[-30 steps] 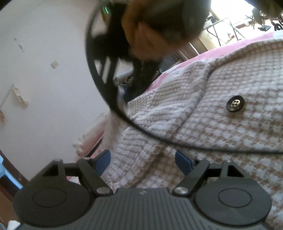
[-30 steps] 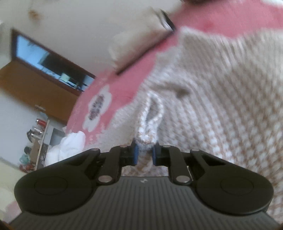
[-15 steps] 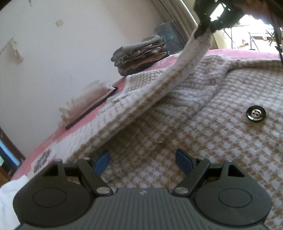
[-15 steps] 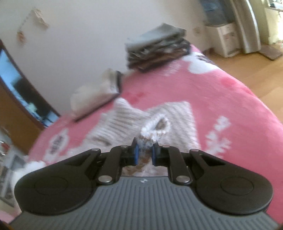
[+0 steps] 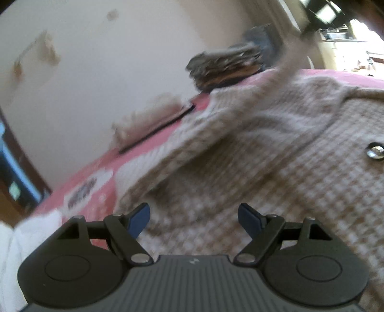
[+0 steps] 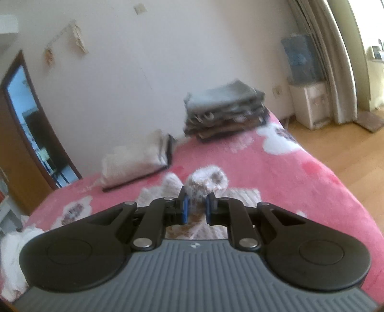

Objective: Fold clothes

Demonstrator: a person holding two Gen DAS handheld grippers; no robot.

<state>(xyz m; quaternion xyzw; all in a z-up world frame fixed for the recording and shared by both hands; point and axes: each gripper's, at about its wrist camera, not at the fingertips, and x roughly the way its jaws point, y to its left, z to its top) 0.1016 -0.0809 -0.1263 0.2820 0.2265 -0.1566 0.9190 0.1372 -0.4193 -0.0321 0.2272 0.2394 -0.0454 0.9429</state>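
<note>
Fingers of the right gripper (image 6: 196,208) pinch a fuzzy bunched end of the sweater (image 5: 276,168), which bulges out just above the blue pads (image 6: 184,208); more knit hangs below the jaws. In the left wrist view that same gripper (image 5: 312,21) sits blurred at the top right, with a strip of the sweater rising from the bed up to it.

Fingers of the left gripper (image 5: 193,218) stand spread wide, their blue pads (image 5: 139,220) well apart with nothing between them. They hover just above the sweater's checked front, near its lower left edge.

Beige and white in a small check, the sweater lies spread over the pink blanket (image 6: 300,182), which carries white flower patches. A dark metal button (image 5: 375,152) sits on the knit at the right edge of the left wrist view. One fold of the garment is lifted and runs diagonally across the body toward the raised strip.

At the far side of the bed, against the white wall (image 6: 156,72), stands a stack (image 6: 225,112) of folded clothes in grey and brown. Just left of it lies a folded beige piece (image 6: 136,160) with a dark edge. Something white and fluffy (image 6: 12,259) shows at the near left corner. Beyond the bed on the right are wooden floor (image 6: 348,153) and a curtain (image 6: 336,60).
</note>
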